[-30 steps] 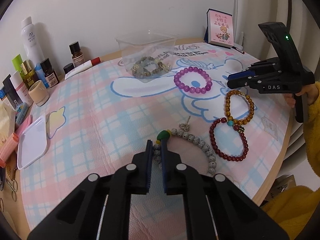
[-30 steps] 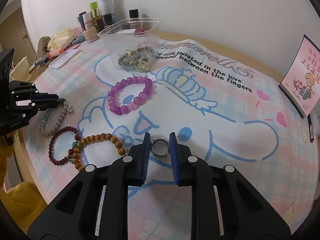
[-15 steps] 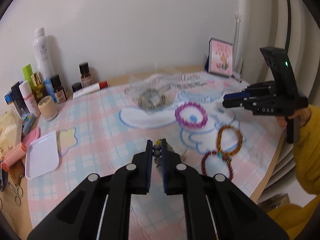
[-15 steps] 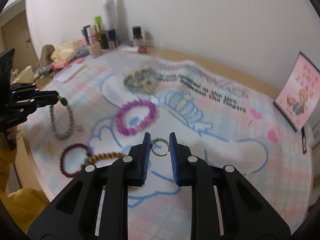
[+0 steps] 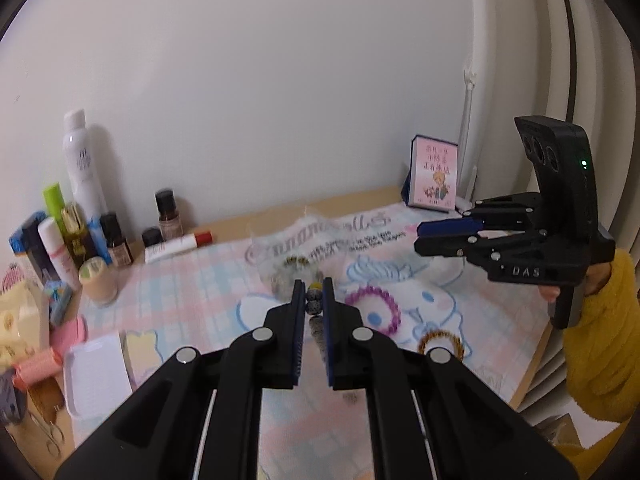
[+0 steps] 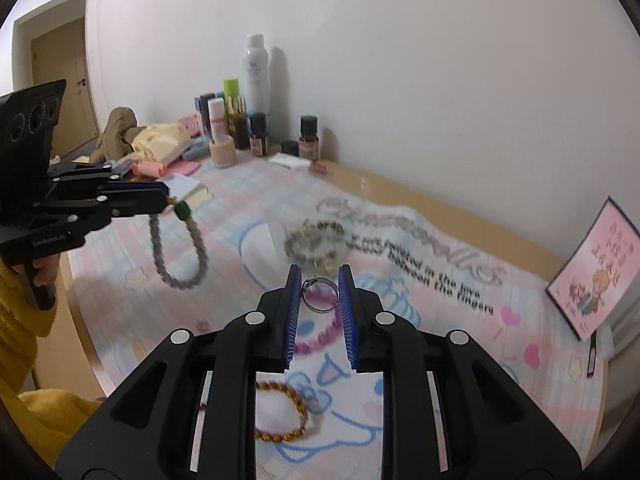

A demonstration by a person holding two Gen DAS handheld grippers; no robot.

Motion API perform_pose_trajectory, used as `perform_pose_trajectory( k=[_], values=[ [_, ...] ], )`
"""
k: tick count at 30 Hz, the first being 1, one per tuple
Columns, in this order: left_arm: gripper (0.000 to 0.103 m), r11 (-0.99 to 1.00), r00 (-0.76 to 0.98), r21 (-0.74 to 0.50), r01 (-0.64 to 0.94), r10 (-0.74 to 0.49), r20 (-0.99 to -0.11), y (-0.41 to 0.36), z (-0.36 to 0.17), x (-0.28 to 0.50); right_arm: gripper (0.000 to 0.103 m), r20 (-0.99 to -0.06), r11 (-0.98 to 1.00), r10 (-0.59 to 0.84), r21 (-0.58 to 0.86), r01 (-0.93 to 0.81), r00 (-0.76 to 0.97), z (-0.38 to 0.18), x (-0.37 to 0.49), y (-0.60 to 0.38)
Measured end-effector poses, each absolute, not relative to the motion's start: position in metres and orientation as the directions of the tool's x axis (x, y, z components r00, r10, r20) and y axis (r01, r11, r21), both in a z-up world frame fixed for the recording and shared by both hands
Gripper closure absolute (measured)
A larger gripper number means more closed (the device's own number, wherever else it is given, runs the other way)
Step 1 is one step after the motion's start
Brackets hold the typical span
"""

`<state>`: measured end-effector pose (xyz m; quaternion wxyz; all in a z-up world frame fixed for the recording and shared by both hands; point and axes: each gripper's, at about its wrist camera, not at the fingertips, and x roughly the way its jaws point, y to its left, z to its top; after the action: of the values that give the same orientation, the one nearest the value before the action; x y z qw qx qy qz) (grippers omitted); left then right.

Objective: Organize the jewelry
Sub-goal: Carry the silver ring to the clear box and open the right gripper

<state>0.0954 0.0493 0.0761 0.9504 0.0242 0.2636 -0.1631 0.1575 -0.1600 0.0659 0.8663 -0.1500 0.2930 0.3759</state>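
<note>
Both grippers have lifted clear of the mat, the left gripper [image 5: 311, 298] clamped on the grey beaded bracelet [image 6: 178, 250] and the right gripper [image 6: 319, 294] on the silver ring [image 6: 319, 295], apparently carrying them toward the clear container [image 6: 316, 240] at 12 o'clock.

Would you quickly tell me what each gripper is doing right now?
Left gripper: closed on the grey beaded bracelet, which hangs clear of the mat.
Right gripper: closed on the silver ring, held in the air.
</note>
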Motion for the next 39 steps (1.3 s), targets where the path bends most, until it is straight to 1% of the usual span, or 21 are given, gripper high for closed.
perform_pose_trajectory(
  k=[8, 15, 18, 25, 30, 36, 39],
  values=[
    [0.095, 0.943, 0.831, -0.091, 0.32, -0.325, -0.451, 0.056, 0.107, 0.13, 0.084, -0.579, 0.68, 0.59, -0.021, -0.733, 0.563, 0.084, 0.182, -0.15],
    [0.095, 0.939, 0.828, -0.143, 0.313, -0.344, -0.442, 0.058, 0.116, 0.17, 0.084, -0.58, 0.684, 0.6, 0.015, -0.729, 0.551, 0.086, 0.203, -0.137],
    [0.095, 0.94, 0.823, -0.171, 0.296, -0.342, -0.454, 0.058, 0.109, 0.189, 0.084, -0.593, 0.692, 0.59, 0.02, -0.722, 0.548, 0.08, 0.212, -0.131],
    [0.095, 0.913, 0.793, -0.273, 0.302, -0.4, -0.459, 0.058, 0.087, 0.215, 0.084, -0.625, 0.697, 0.573, 0.031, -0.717, 0.53, 0.06, 0.227, -0.118],
    [0.095, 0.904, 0.767, -0.32, 0.284, -0.415, -0.489, 0.063, 0.063, 0.233, 0.084, -0.647, 0.692, 0.567, 0.039, -0.72, 0.51, 0.046, 0.237, -0.106],
    [0.095, 0.911, 0.737, -0.306, 0.277, -0.405, -0.541, 0.06, 0.041, 0.237, 0.084, -0.685, 0.684, 0.549, 0.04, -0.728, 0.478, 0.027, 0.246, -0.093],
    [0.095, 0.92, 0.726, -0.289, 0.265, -0.387, -0.568, 0.059, 0.033, 0.239, 0.084, -0.684, 0.677, 0.554, 0.037, -0.735, 0.476, 0.026, 0.246, -0.09]
  ],
)
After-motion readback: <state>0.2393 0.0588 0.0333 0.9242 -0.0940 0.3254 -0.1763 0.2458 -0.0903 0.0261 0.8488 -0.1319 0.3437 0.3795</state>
